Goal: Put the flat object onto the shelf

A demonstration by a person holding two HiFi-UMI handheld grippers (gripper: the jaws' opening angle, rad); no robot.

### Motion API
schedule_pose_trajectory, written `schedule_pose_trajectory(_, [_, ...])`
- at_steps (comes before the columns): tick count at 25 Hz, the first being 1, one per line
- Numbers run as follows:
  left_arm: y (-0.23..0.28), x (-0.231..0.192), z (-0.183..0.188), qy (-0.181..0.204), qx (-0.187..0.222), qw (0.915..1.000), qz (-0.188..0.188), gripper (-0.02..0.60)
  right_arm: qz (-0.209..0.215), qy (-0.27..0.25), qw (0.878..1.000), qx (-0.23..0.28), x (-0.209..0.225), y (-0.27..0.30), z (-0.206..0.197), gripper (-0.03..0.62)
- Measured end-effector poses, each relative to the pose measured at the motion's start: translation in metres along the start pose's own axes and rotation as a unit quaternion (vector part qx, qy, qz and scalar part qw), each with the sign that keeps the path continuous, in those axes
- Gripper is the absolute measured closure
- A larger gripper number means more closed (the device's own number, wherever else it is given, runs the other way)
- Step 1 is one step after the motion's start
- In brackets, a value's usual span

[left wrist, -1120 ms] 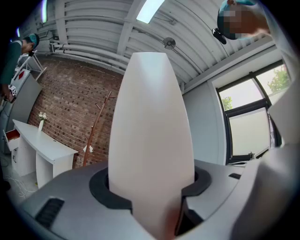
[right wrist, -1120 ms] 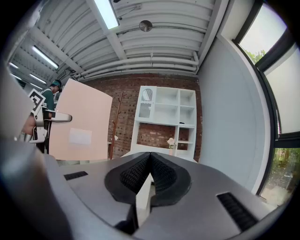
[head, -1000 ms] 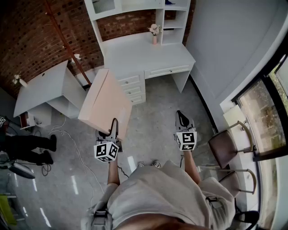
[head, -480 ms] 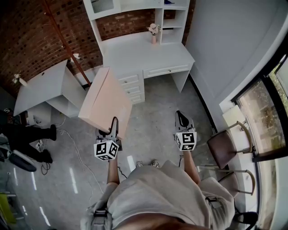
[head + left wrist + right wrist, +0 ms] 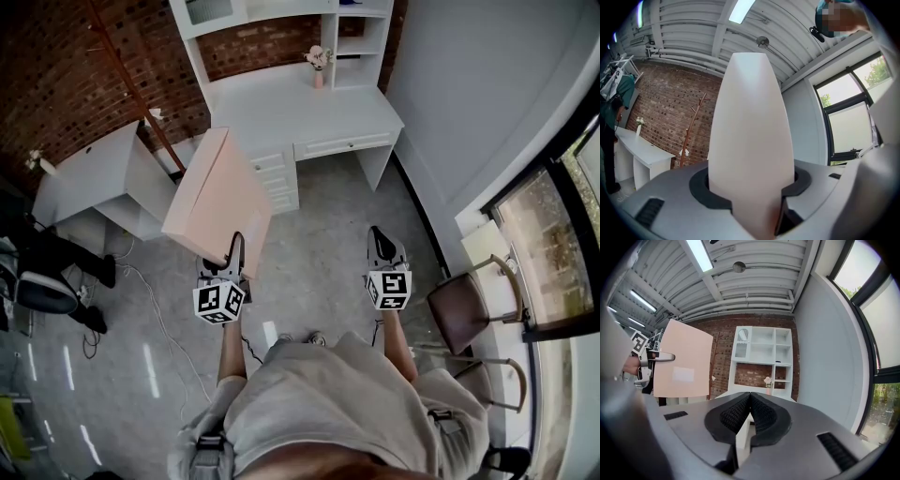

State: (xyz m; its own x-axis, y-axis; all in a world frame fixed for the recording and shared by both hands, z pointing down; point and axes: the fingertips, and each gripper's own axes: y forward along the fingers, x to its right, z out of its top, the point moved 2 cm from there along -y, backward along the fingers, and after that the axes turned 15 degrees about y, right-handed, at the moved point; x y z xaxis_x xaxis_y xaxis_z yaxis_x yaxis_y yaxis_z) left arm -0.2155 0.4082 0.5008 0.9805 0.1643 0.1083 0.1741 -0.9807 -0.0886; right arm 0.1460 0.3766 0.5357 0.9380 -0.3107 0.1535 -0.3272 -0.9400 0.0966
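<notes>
A large flat pale-pink panel (image 5: pixel 217 202) stands tilted above the floor, and my left gripper (image 5: pixel 232 251) is shut on its lower edge. In the left gripper view the panel (image 5: pixel 751 140) fills the middle, clamped between the jaws. My right gripper (image 5: pixel 380 246) is shut and empty, level with the left one. From the right gripper view the panel (image 5: pixel 682 359) shows at the left, with my right gripper (image 5: pixel 750 399) pointing at the white shelf unit (image 5: pixel 763 362). That shelf unit (image 5: pixel 281 19) rises over a white desk (image 5: pixel 300 112) ahead.
A second white desk (image 5: pixel 89 178) stands at the left by the brick wall (image 5: pixel 84 66). A small vase of flowers (image 5: pixel 319 62) is on the main desk. Two chairs (image 5: pixel 464 309) stand at the right by the window. A person's legs (image 5: pixel 56 272) show at far left.
The desk and shelf have slid slightly up in the head view. The person at the left has shifted. Both grippers keep their pose and the panel stays held.
</notes>
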Motion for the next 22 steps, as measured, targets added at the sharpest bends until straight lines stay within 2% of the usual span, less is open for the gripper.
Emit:
schedule_pose_trajectory(11, [0.020, 0.017, 0.000, 0.007, -0.003, 1.0000, -0.006, 0.308, 0.001, 0.003, 1.000, -0.003, 0.020, 0.009, -0.002, 0.565])
schedule_pose_trajectory(22, [0.061, 0.012, -0.012, 0.002, 0.001, 0.9999, -0.016, 0.308, -0.005, -0.010, 1.000, -0.004, 0.029, 0.043, -0.001, 0.565])
